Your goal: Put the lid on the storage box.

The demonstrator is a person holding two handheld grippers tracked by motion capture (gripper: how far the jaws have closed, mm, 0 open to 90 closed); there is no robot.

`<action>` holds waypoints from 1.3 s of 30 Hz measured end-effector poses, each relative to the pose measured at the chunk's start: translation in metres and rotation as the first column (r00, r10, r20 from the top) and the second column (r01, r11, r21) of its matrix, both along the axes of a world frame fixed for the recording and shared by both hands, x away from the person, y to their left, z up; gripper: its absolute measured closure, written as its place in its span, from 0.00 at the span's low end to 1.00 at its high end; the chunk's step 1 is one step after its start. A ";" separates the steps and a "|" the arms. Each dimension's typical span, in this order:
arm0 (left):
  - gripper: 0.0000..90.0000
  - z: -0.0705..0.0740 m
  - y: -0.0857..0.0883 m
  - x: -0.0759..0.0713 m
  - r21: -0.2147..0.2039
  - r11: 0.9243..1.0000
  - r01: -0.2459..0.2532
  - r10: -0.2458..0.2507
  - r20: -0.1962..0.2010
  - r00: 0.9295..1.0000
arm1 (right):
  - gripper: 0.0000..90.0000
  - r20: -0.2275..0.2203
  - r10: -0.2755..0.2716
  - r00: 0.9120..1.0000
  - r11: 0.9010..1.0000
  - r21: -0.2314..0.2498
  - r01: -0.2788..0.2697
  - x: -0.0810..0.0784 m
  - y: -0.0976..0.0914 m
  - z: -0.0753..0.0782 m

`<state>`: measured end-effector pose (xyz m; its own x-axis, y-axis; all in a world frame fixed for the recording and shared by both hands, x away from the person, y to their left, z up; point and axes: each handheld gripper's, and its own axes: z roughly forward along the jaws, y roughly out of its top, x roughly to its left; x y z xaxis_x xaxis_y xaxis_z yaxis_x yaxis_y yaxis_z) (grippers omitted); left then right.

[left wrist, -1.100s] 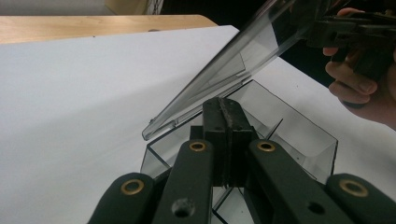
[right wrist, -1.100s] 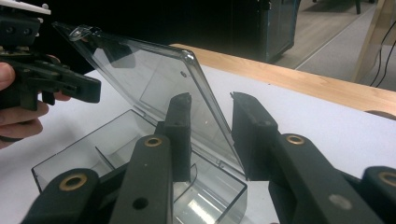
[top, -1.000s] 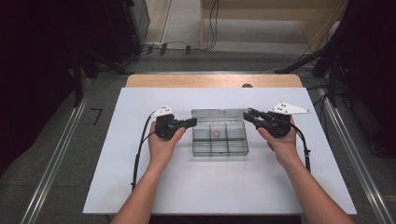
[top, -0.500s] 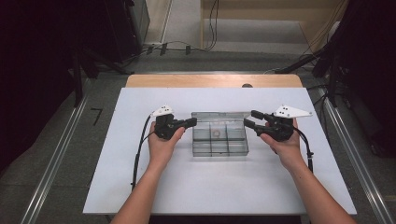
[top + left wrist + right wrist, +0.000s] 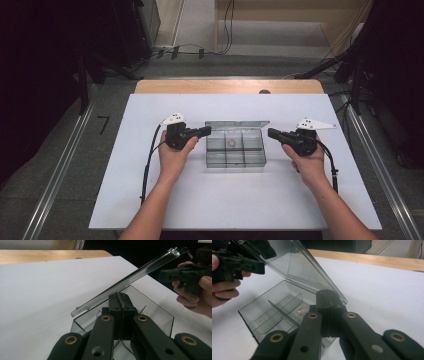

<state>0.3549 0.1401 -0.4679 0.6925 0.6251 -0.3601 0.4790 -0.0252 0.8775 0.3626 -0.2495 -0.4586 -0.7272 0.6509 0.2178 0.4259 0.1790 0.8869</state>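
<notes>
Clear compartment box (image 5: 235, 150) on white counter (image 5: 150, 200), lid (image 5: 237, 124) raised, left hand-held gripper (image 5: 206, 131) closed beside it, right hand-held gripper (image 5: 271, 133) just closed, empty.

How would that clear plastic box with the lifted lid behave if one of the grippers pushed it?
The clear box looks thin-walled and nearly empty, holding just a small ring, so it is probably light and would likely slide on the smooth white table. Its lid stands raised at a slant, so a knock there might swing it on its hinge or tip the box.
</notes>
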 end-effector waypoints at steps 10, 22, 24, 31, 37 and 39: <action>1.00 0.001 -0.004 -0.004 0.002 1.000 0.023 -0.023 0.004 1.000 | 0.98 -0.004 0.011 1.000 1.000 0.013 -0.011 -0.001 0.006 -0.001; 1.00 -0.006 -0.001 -0.016 -0.006 1.000 0.024 -0.024 0.014 1.000 | 0.98 0.008 0.026 1.000 1.000 0.011 -0.026 -0.009 0.009 -0.004; 1.00 -0.006 -0.001 -0.018 -0.006 1.000 0.019 -0.019 0.020 1.000 | 0.98 0.010 0.026 1.000 1.000 0.008 -0.026 -0.010 0.009 -0.005; 1.00 -0.007 -0.001 -0.026 0.006 1.000 0.015 -0.015 0.035 0.999 | 0.98 0.021 0.027 0.999 1.000 0.013 -0.027 -0.016 0.008 -0.007; 1.00 -0.009 -0.001 -0.031 0.007 1.000 0.016 -0.017 0.043 0.999 | 0.98 0.053 0.038 0.998 0.999 0.003 -0.038 -0.023 0.007 -0.009; 1.00 -0.009 -0.002 -0.034 0.010 1.000 0.015 -0.015 0.047 0.999 | 0.98 0.059 0.039 0.998 0.999 0.001 -0.039 -0.024 0.006 -0.010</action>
